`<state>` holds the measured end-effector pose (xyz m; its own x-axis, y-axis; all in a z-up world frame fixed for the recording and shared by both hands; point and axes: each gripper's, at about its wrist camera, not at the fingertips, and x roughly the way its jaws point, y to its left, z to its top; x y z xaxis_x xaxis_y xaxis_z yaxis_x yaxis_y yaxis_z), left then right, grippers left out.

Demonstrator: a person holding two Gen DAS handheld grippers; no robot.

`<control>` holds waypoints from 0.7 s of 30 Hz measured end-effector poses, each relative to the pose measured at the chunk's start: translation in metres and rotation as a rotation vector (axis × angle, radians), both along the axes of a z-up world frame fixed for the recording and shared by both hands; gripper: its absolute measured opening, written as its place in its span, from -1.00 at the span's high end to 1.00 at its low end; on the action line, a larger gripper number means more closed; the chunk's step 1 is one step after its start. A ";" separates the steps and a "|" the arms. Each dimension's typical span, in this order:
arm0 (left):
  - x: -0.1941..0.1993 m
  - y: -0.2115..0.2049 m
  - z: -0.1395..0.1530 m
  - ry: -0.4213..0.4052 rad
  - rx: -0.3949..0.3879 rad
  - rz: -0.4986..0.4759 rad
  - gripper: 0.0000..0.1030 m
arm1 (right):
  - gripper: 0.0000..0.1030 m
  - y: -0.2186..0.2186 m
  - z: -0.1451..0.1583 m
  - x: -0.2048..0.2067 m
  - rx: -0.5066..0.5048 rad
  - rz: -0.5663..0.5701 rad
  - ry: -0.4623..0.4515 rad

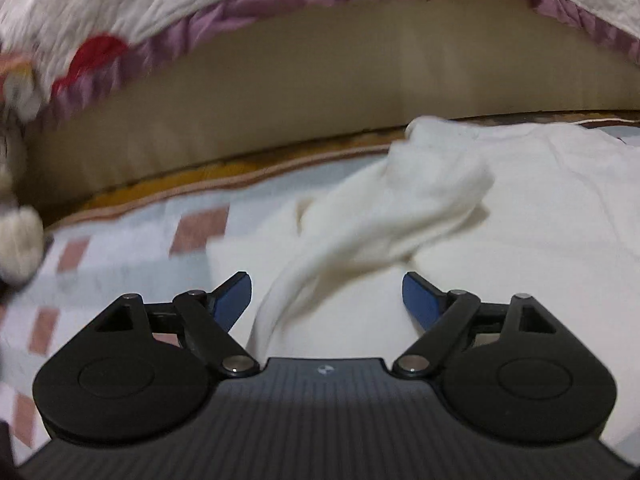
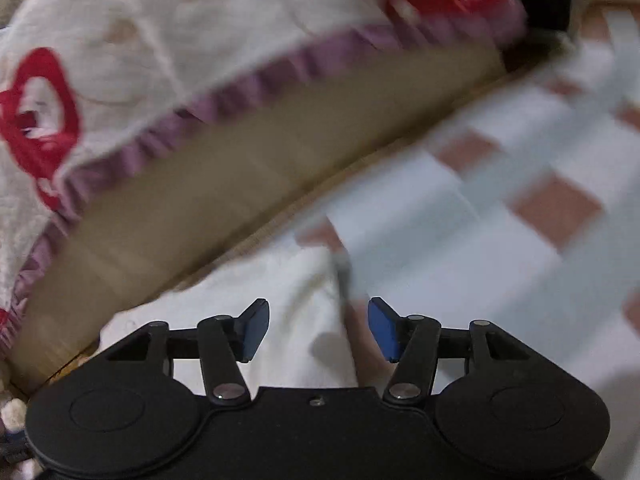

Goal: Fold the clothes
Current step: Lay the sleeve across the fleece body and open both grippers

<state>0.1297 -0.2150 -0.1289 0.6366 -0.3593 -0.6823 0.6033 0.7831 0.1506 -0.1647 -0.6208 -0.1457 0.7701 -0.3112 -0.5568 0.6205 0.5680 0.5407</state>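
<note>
Left wrist view shows the rumpled white cotton garment [image 1: 400,208] barely folded on the checked bedsheet [image 1: 120,256], both grippers [image 1: 327,300] [image 2: 319,328] wide, holding nothing

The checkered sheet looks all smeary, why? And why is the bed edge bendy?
Right wrist view: motion blur smears the checkered sheet and quilt; the right gripper stays sharp. Left wrist view: milder blur; the fisheye lens curves the bed edge.

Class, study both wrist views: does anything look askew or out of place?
Yes. The white garment is not flat: one part is twisted into a bunched ridge across it, near the open left gripper. Its edge lies between the open right gripper's fingers.
</note>
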 end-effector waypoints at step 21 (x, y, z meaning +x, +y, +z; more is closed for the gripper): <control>-0.007 0.118 0.004 0.230 -0.339 0.053 0.80 | -0.21 0.052 0.000 -0.071 0.228 -0.013 0.083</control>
<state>0.1228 -0.0967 -0.1248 0.5050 -0.5592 -0.6575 0.5484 0.7961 -0.2558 -0.2359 -0.5684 -0.1453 0.7156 -0.1801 -0.6749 0.6746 0.4288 0.6009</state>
